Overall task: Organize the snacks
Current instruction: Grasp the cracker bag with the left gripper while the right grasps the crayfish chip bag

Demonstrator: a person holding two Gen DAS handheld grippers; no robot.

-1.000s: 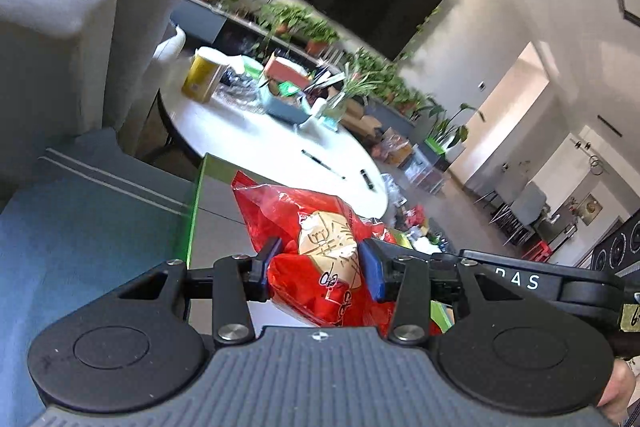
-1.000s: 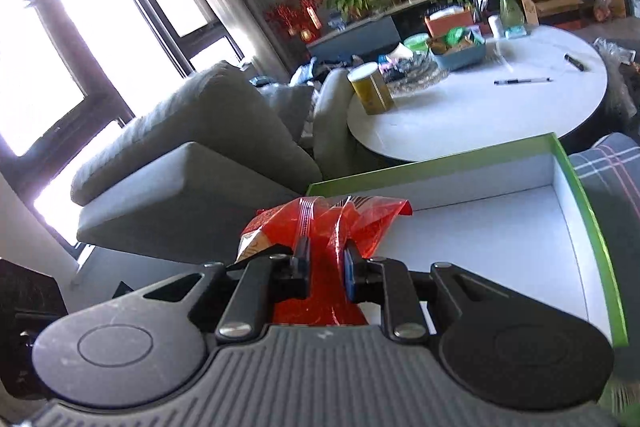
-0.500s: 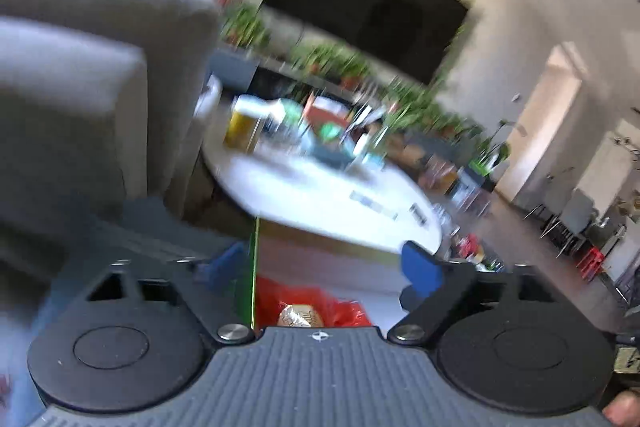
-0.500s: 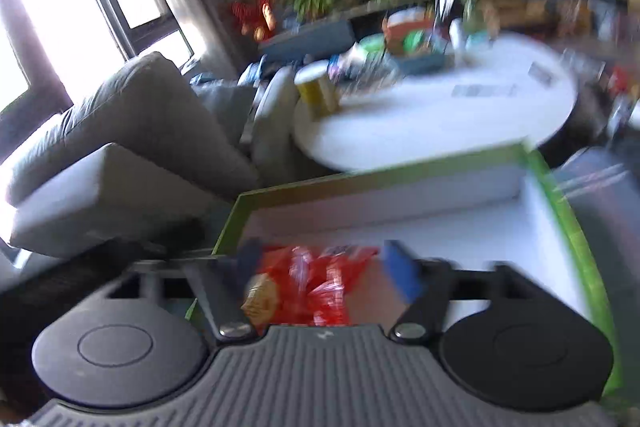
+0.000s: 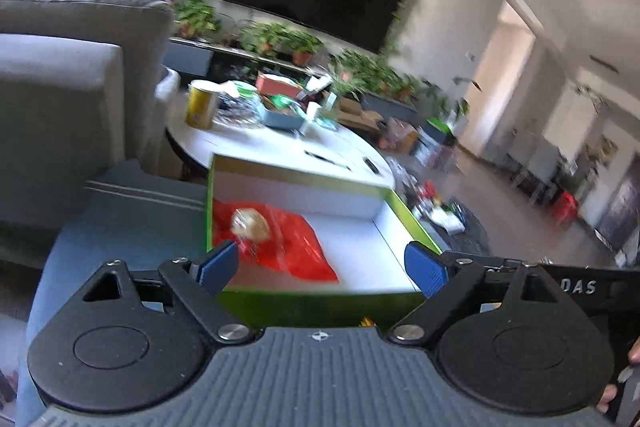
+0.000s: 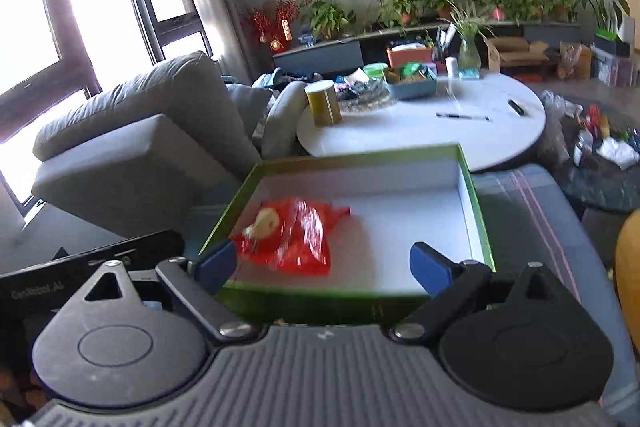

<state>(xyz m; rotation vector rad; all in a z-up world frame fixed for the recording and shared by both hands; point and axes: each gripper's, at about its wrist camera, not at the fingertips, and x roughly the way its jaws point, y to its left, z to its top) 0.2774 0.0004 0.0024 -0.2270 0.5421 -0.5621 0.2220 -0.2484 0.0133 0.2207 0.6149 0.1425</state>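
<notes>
A red snack bag (image 5: 276, 239) lies in the left part of a shallow green-rimmed box (image 5: 384, 195) with a white inside, on a blue cushion. In the right wrist view the red snack bag (image 6: 292, 239) lies in the green-rimmed box (image 6: 476, 211). My left gripper (image 5: 322, 267) is open and empty, held above the box's near edge. My right gripper (image 6: 324, 263) is open and empty, also above the near edge. The bag touches neither gripper.
A grey sofa (image 6: 140, 147) stands to the left. A round white table (image 6: 424, 131) behind the box holds a yellow can (image 6: 323, 103), a blue tray (image 6: 412, 87) and pens. Loose items lie on a dark surface (image 6: 600, 163) to the right.
Both grippers let go of the red snack bag and opened wide. The bag dropped into the box. Both grippers pulled back toward the box's near edge.
</notes>
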